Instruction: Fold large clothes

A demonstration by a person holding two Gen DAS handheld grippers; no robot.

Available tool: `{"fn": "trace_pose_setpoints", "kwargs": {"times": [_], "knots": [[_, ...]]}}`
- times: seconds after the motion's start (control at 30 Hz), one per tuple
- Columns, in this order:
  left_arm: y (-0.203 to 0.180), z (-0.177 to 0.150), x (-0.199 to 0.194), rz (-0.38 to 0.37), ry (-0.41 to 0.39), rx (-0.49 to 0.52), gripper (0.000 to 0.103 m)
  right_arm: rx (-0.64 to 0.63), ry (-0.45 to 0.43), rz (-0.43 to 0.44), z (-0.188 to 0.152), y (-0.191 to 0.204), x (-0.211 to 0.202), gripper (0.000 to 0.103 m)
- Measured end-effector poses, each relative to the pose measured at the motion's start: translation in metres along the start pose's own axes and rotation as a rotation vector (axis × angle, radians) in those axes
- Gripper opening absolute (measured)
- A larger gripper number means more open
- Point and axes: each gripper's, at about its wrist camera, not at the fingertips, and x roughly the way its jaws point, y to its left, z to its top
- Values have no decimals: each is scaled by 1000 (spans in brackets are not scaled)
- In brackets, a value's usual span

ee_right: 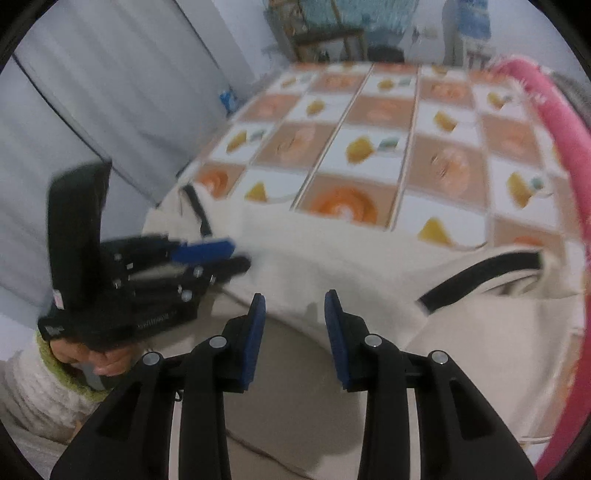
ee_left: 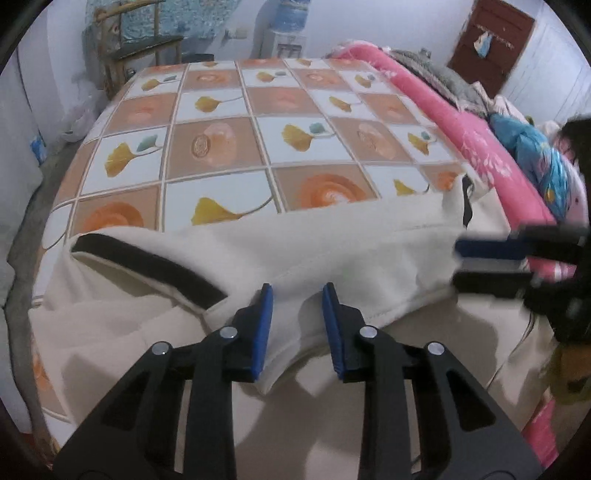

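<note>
- Cream garment [ee_left: 332,240] with black trim bands [ee_left: 147,266], spread over the near part of the checked bedspread [ee_left: 221,129], its upper layer turned over with a stitched hem running across the garment.
- Left gripper [ee_left: 297,295] low over the garment's folded hem, blue pads [ee_left: 266,325] apart, a ridge of cream cloth standing between them; contact with the pads not clear, apparently loose rather than pinched.
- Right gripper [ee_right: 295,302] over the same hem further along the garment, jaws apart, cloth edge lying just beyond the tips, nothing pinched.
- In the left wrist view, right gripper [ee_left: 458,266] reaching in sideways at the garment's right end, blurred.
- In the right wrist view, left gripper [ee_right: 236,256] at the garment's left end, held by a hand [ee_right: 107,360] in a fuzzy white sleeve [ee_right: 33,391].
- Pink quilt [ee_left: 461,122] beside the garment's right end, along the bedspread's edge.
- Brown door [ee_left: 495,48] and water dispenser [ee_left: 288,33] well beyond the garment, at the far wall.
</note>
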Motion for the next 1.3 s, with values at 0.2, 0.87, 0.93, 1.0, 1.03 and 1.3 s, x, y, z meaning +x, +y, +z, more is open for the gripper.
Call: {"fn": "trace_pose_setpoints", "kwargs": {"times": [0.2, 0.87, 0.93, 1.0, 1.03, 1.3], "knots": [[6, -8, -1, -5, 8, -14, 28, -24, 69, -130, -16, -21, 33, 29], [5, -19, -5, 13, -40, 11, 28, -36, -3, -114, 15, 16, 40, 30], [4, -19, -5, 23, -39, 7, 28, -79, -30, -111, 9, 27, 33, 30], [2, -19, -5, 38, -38, 2, 28, -108, 16, -120, 1, 32, 48, 30], [1, -19, -5, 47, -35, -1, 28, -111, 42, -136, -3, 30, 59, 31], [-4, -21, -8, 116, -19, -31, 29, -24, -34, -144, -14, 19, 29, 35]]}}
